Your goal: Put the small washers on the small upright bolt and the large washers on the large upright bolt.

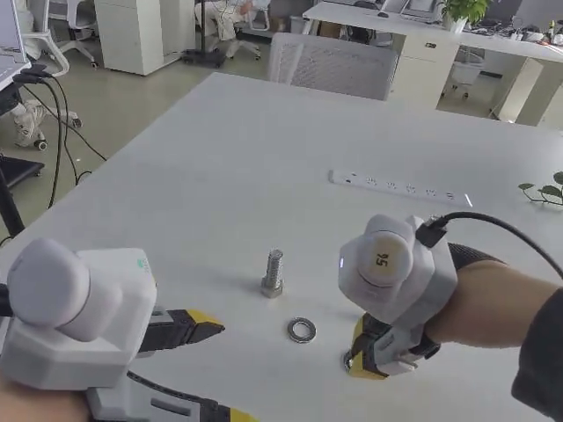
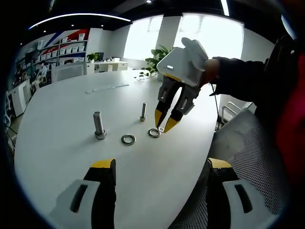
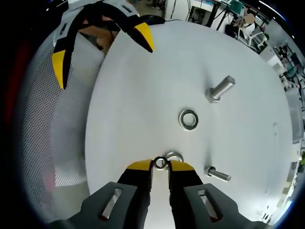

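The large bolt stands upright mid-table, with a large washer lying flat beside it. In the right gripper view my right gripper points down at the table, shut on a small washer. A second, larger washer lies just beyond its tips. The small bolt stands close by. My left gripper hovers open at the near table edge, holding nothing.
A white power strip lies farther back on the white table. A mesh chair stands at the far edge and another chair at the near side. Plant leaves reach in at the right.
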`<control>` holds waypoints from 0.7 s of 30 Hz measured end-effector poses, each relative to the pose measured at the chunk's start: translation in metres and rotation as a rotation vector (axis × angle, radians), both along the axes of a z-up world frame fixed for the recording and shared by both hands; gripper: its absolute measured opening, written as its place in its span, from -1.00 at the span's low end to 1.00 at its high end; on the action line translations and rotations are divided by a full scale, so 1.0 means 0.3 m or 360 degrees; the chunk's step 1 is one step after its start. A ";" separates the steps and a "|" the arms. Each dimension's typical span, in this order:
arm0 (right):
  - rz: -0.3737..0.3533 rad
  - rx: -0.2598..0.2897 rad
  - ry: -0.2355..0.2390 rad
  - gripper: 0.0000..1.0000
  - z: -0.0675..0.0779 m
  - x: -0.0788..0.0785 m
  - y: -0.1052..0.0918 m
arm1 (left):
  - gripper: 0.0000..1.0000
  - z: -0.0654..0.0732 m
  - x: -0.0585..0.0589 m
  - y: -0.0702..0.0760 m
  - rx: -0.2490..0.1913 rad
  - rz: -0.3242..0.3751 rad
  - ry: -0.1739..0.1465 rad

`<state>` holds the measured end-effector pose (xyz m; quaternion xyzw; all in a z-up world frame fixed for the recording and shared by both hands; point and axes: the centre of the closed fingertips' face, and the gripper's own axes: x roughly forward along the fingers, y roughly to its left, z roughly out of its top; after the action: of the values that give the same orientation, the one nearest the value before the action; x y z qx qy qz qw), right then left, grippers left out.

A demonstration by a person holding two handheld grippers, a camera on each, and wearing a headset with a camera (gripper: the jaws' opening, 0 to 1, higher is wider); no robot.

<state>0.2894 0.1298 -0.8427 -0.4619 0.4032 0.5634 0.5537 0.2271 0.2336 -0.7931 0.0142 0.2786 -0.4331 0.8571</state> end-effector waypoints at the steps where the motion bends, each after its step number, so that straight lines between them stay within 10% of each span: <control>1: -0.0008 -0.0001 -0.0001 -0.72 0.004 0.001 -0.009 | 0.54 0.000 0.000 0.000 0.0001 -0.0001 0.0000; 21: -0.0164 -0.0013 -0.0078 -0.72 0.071 0.087 -0.161 | 0.54 -0.008 -0.001 -0.015 0.0017 -0.0029 0.0010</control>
<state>0.3156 0.0815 -0.8213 -0.4564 0.4150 0.5210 0.5899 0.2267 0.2293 -0.7954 0.0198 0.2835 -0.4394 0.8521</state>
